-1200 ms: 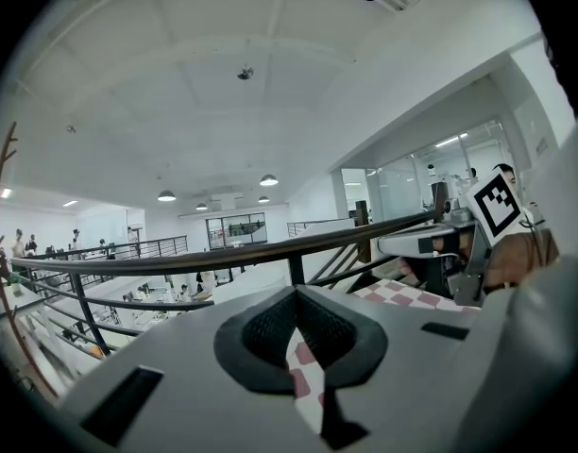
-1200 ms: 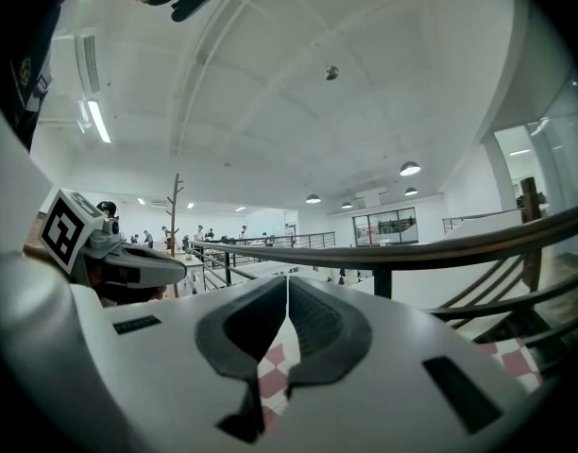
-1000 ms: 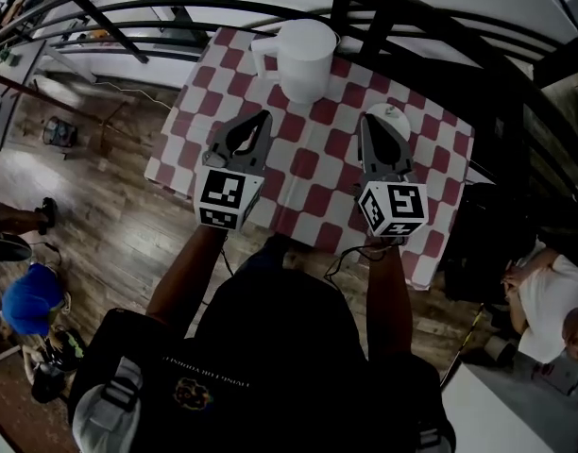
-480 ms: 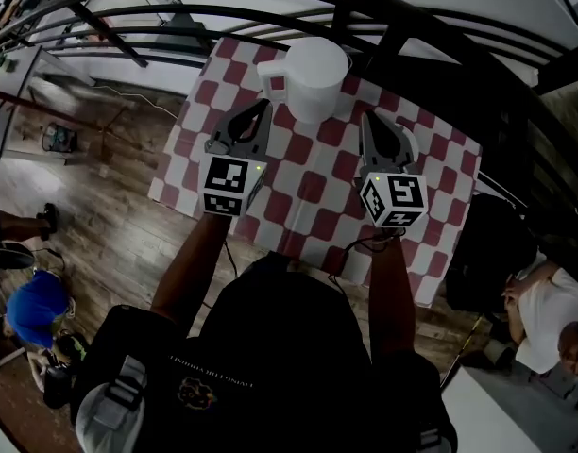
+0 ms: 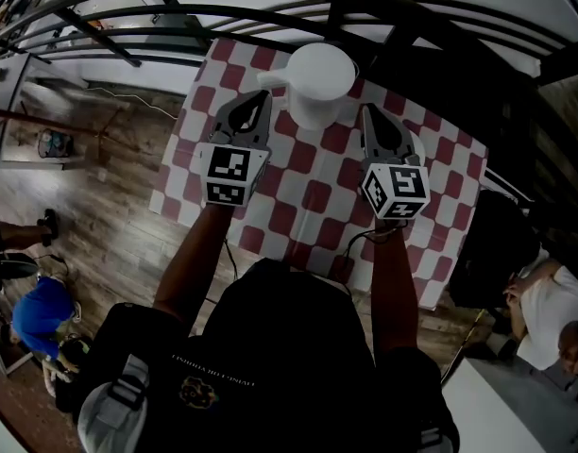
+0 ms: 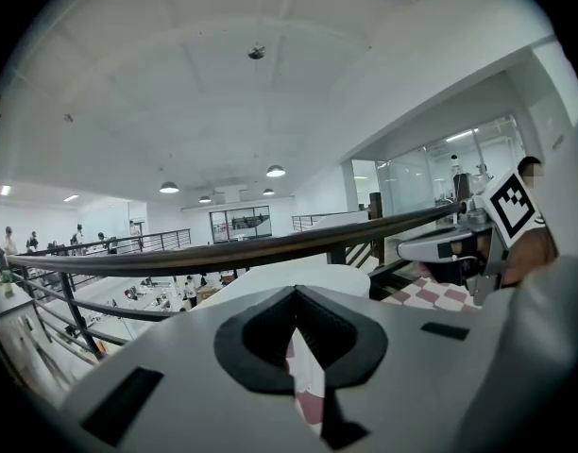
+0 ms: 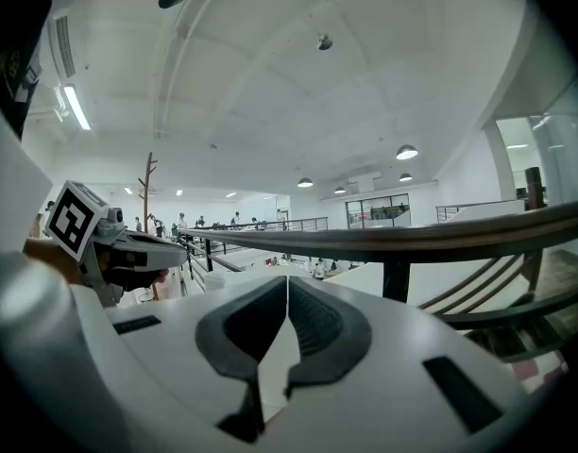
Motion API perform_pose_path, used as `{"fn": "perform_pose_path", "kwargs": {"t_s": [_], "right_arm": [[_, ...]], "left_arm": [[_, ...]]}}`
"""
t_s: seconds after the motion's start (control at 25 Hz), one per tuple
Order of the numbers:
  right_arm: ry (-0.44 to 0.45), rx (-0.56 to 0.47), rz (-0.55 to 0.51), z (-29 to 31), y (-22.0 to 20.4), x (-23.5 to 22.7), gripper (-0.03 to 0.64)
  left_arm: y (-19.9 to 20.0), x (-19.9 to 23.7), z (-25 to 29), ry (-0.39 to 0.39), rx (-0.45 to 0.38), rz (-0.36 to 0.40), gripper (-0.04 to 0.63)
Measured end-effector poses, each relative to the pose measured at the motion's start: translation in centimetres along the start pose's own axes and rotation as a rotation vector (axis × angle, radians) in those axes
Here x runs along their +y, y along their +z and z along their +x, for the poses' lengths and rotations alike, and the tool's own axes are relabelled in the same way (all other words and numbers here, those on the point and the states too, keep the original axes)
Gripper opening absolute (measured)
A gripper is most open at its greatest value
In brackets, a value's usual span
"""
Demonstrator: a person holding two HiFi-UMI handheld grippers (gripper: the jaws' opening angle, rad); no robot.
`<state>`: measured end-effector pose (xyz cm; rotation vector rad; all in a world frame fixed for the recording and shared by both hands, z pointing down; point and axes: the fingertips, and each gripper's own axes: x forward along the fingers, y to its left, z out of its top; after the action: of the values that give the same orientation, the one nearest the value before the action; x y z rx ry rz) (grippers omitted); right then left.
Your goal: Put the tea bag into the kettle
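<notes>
While left tongs (image 5: 263, 97) and right tongs (image 5: 367, 111) flank the kettle (image 5: 319, 81), its handle blurs

The right gripper (image 7: 286, 289) has its jaws together and empty, with the left gripper (image 7: 98, 241) at left and a dark railing (image 7: 412, 238) ahead.

desk (image 5: 313, 201): we see a red-and-white checked cloth covering it | on it: white kettle (image 5: 319, 81), upright, mid far edge | near edge: dark cable (image 5: 351, 245), perhaps resting on the cloth; too dim for us to tell
</notes>
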<state>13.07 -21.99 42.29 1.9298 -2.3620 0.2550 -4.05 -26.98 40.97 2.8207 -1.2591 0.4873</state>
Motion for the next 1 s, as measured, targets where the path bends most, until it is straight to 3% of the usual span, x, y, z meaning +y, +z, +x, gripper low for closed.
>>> {"fn": "perform_pose_path", "kwargs": {"t_s": [1.0], "right_arm": [[-0.013, 0.036, 0.019, 4.7, -1.1, -1.3, 0.017]], "left_arm": [[-2.2, 3.3, 5.1, 0.006, 0.061, -0.043, 0.003]]}}
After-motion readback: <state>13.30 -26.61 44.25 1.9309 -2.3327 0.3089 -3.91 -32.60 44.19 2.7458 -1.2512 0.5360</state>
